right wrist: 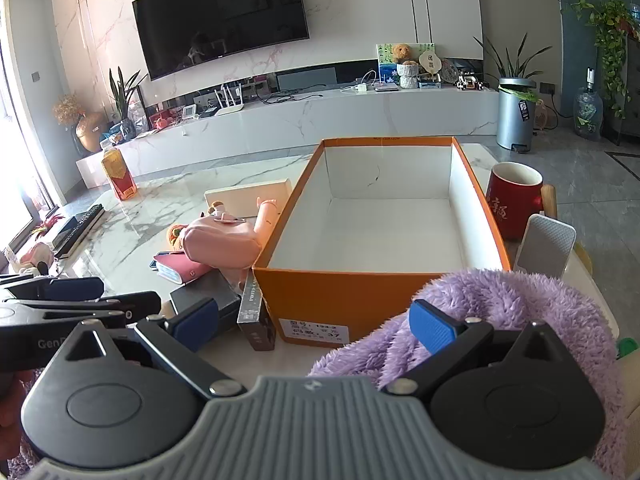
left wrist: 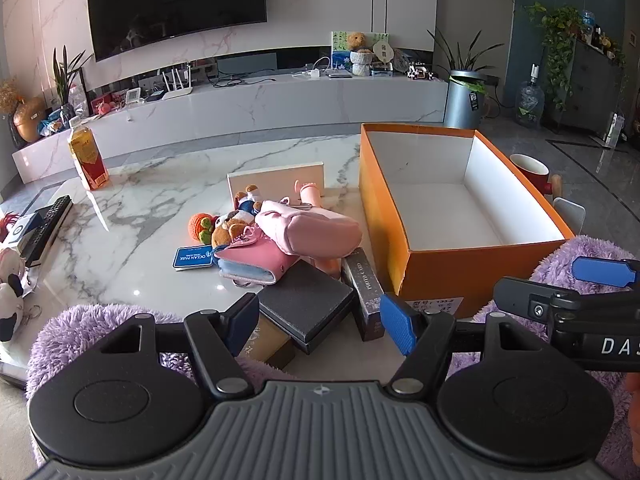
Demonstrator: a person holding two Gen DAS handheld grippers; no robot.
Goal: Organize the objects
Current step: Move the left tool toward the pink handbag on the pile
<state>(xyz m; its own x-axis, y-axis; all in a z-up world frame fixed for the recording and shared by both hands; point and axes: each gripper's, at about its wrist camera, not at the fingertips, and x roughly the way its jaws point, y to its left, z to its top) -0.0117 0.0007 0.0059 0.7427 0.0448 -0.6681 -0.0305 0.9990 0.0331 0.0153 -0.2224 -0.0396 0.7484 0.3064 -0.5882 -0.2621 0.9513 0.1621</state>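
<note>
Hovering above the marble table (left wrist: 160, 196), both grippers' fingers are spread apart and hold nothing; left gripper (left wrist: 320, 320) frames a black box (left wrist: 306, 304); right gripper (right wrist: 316, 322) faces the empty orange shoebox (right wrist: 332, 296).

Both cams sit low at the near counter (left wrist: 168, 184) edge, tilted down, facing the TV wall. Left wrist view is close over the clutter, orange box (left wrist: 460, 272) to its right. Right wrist view looks straight into that box (right wrist: 360, 292). The 2 views share box, clutter, TV (left wrist: 176, 4).
</note>
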